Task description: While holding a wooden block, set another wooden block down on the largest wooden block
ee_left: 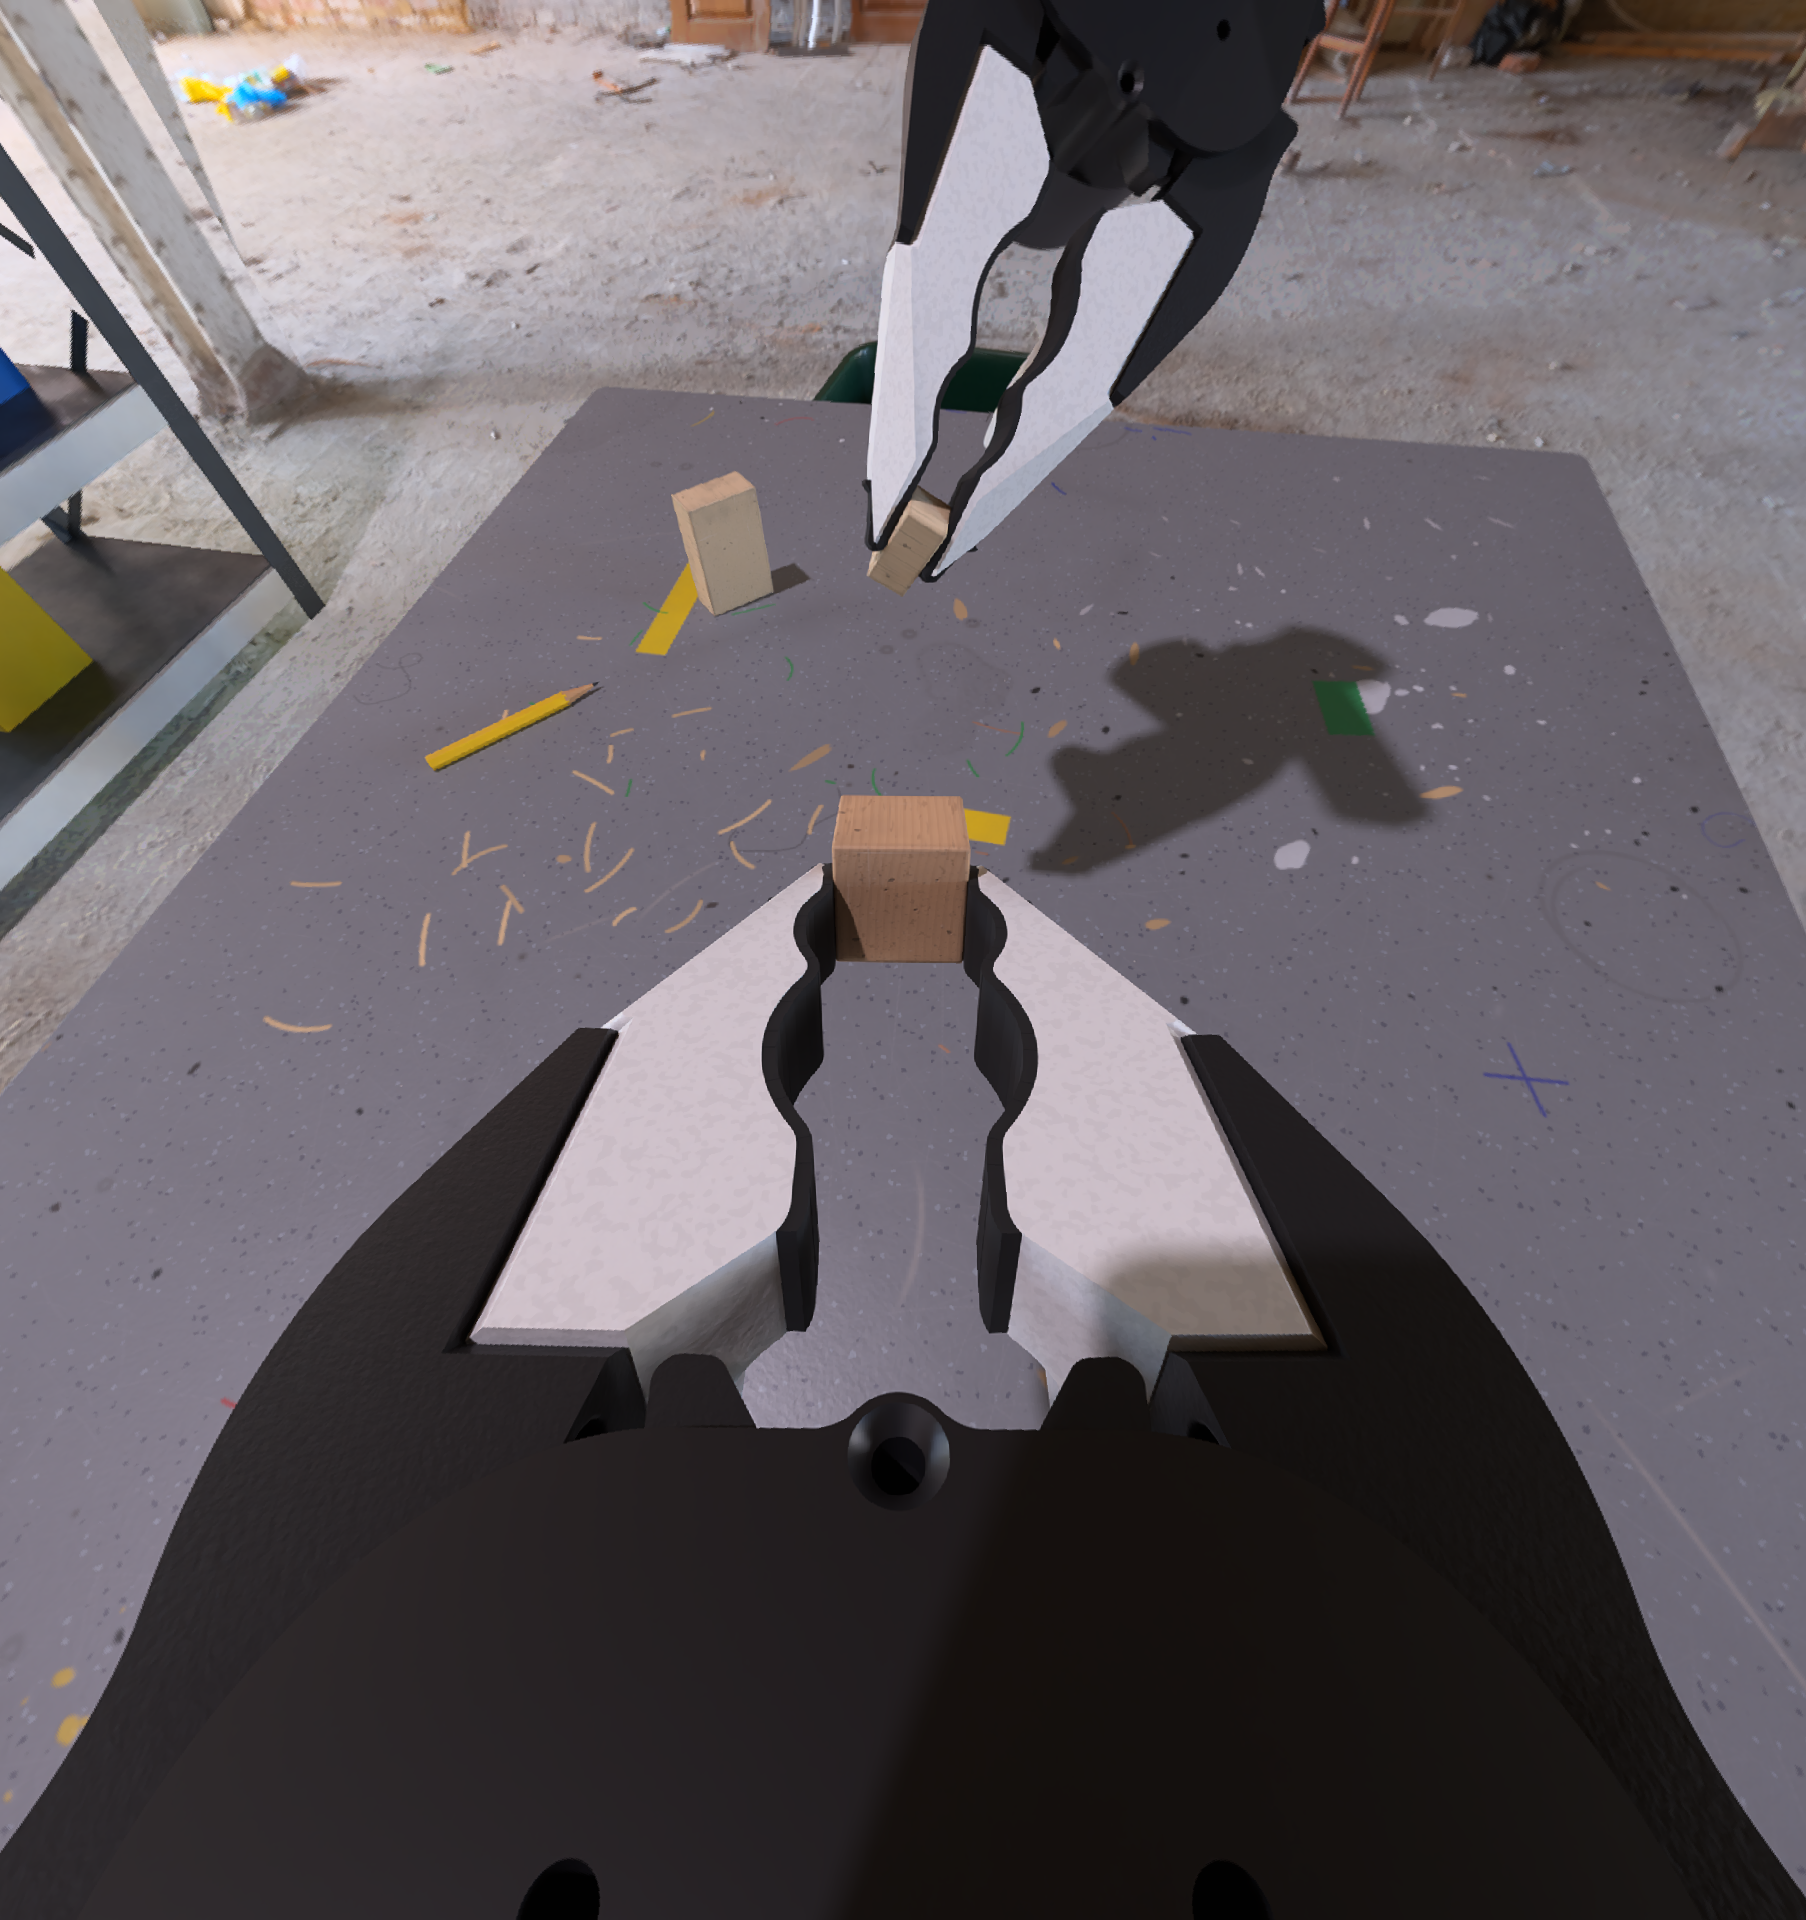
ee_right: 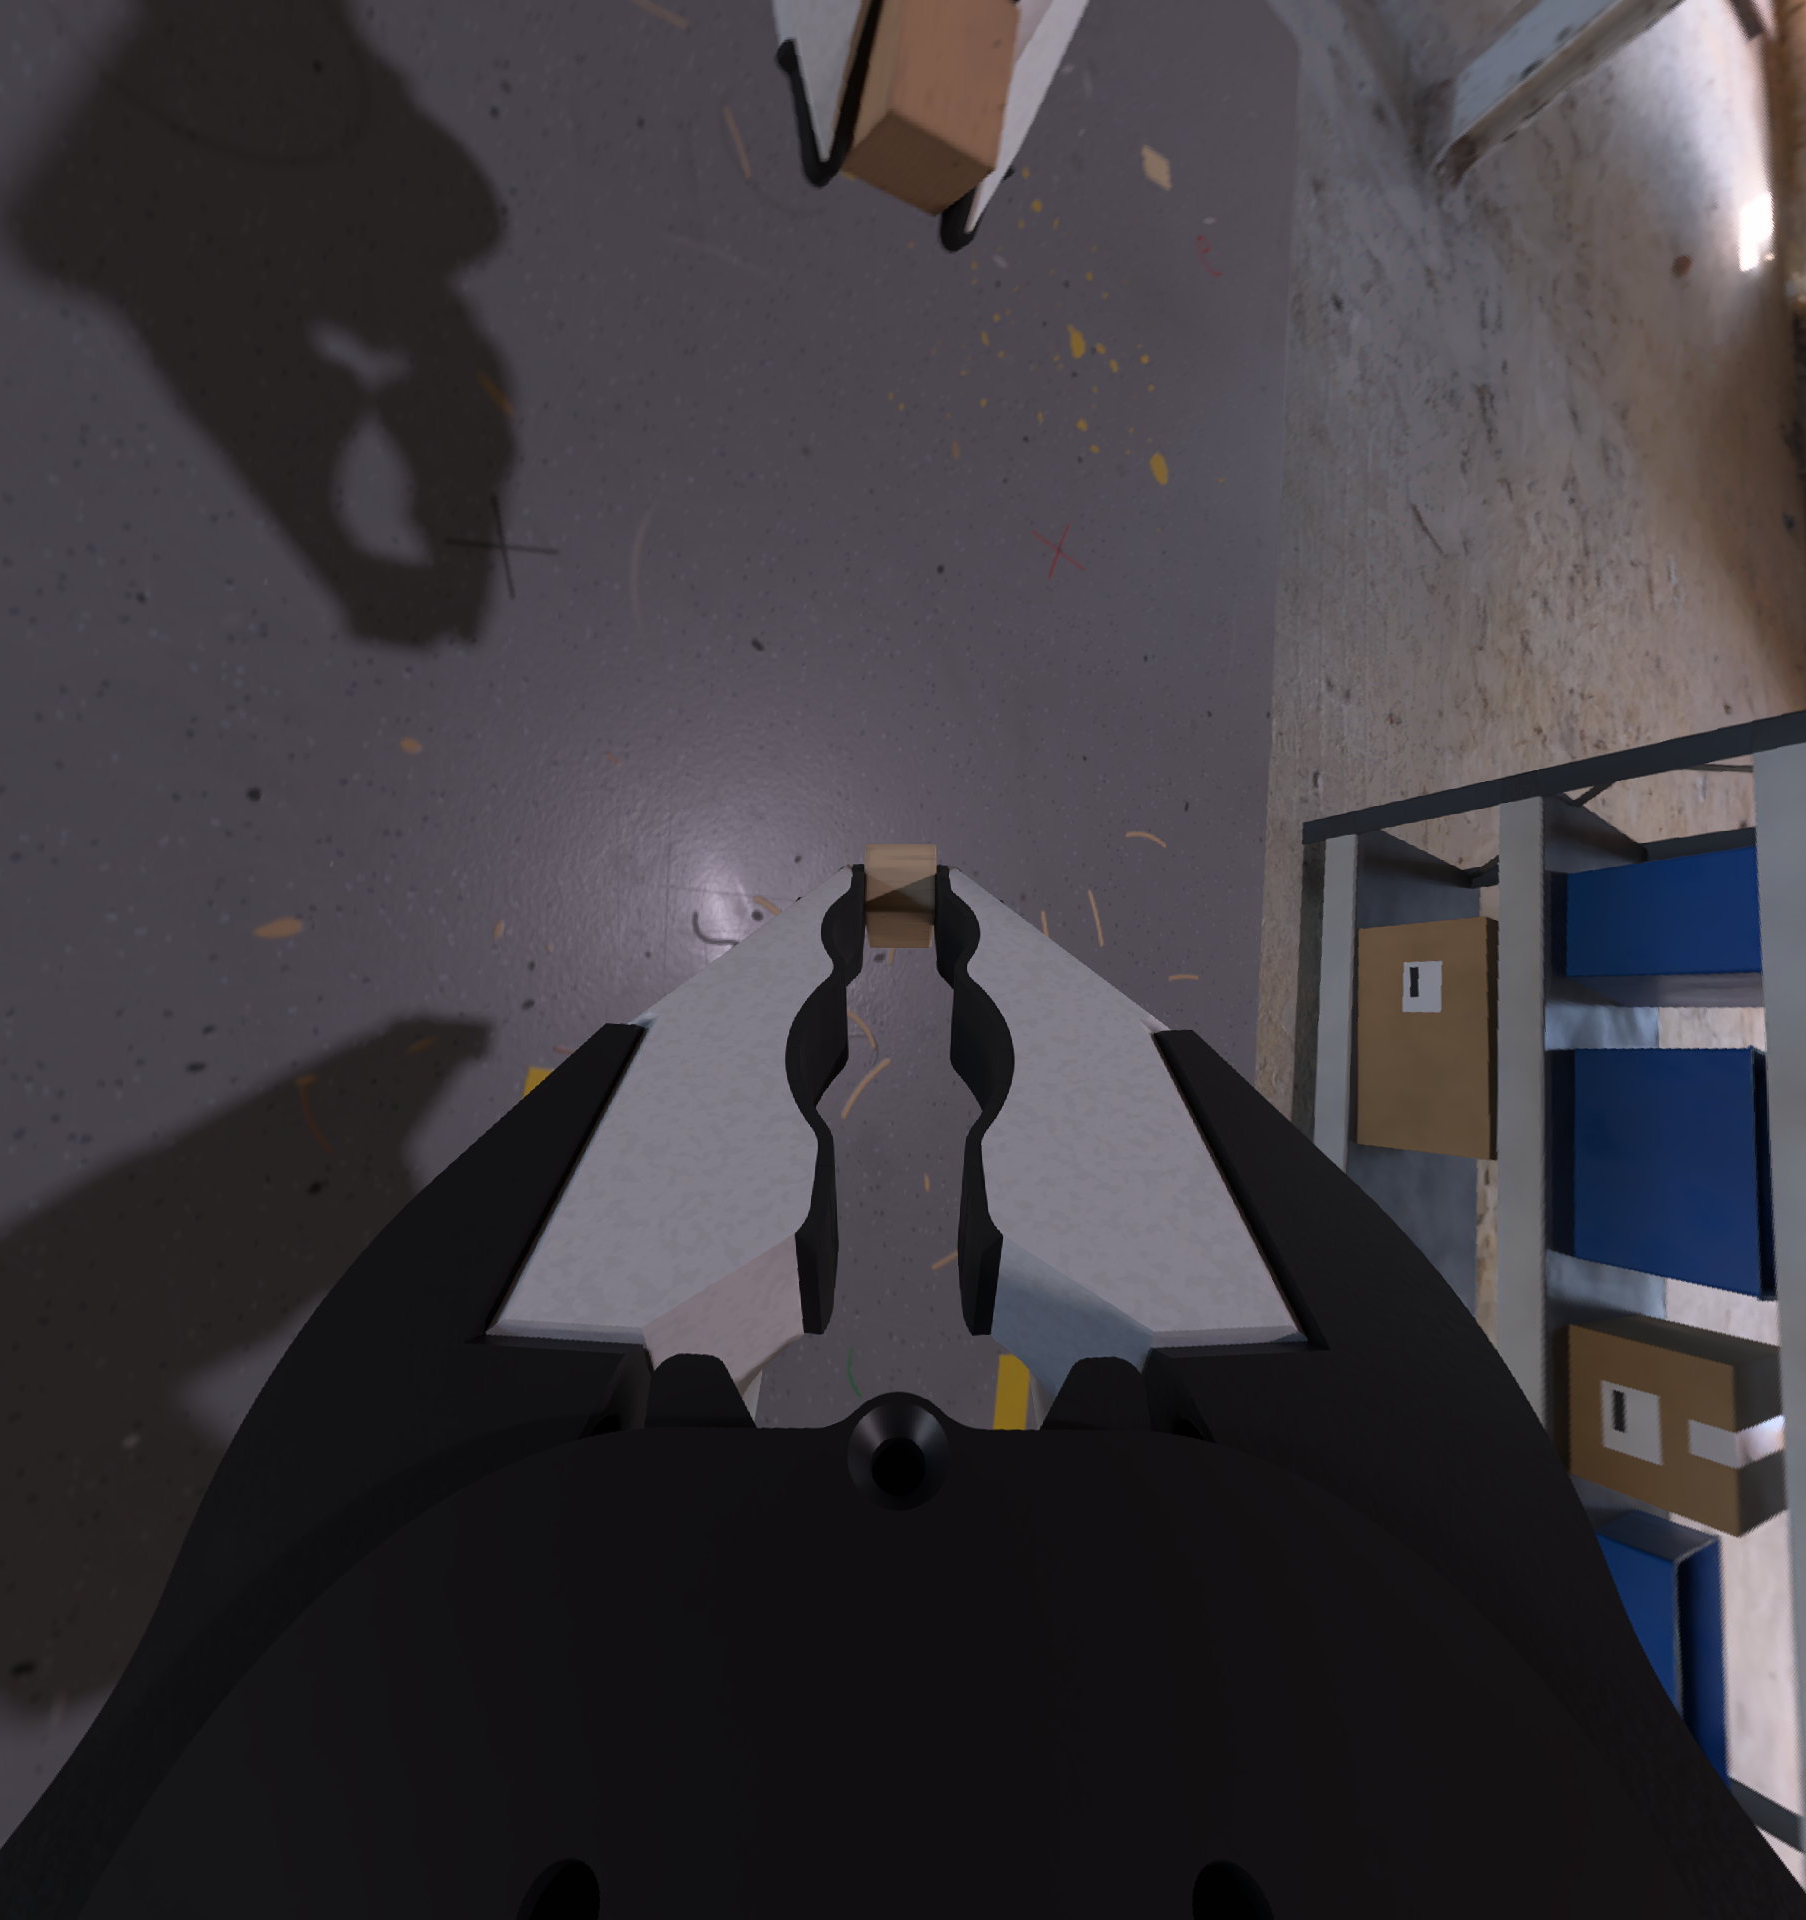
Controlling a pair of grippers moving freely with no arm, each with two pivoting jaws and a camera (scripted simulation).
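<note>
Left tool (ee_left: 901, 883) grips brown block (ee_left: 899, 878); right tool (ee_left: 907, 556) holds pale block (ee_left: 909, 542) nr tall block (ee_left: 722, 542).

The left tongs (ee_left: 901, 883) are level and clamped, while the right tongs (ee_left: 904, 556) point steeply down, also clamped.

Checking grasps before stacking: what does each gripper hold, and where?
Left gripper: brown cube, fingertips on opposite side faces. Right gripper: small pale block, likewise.
</note>
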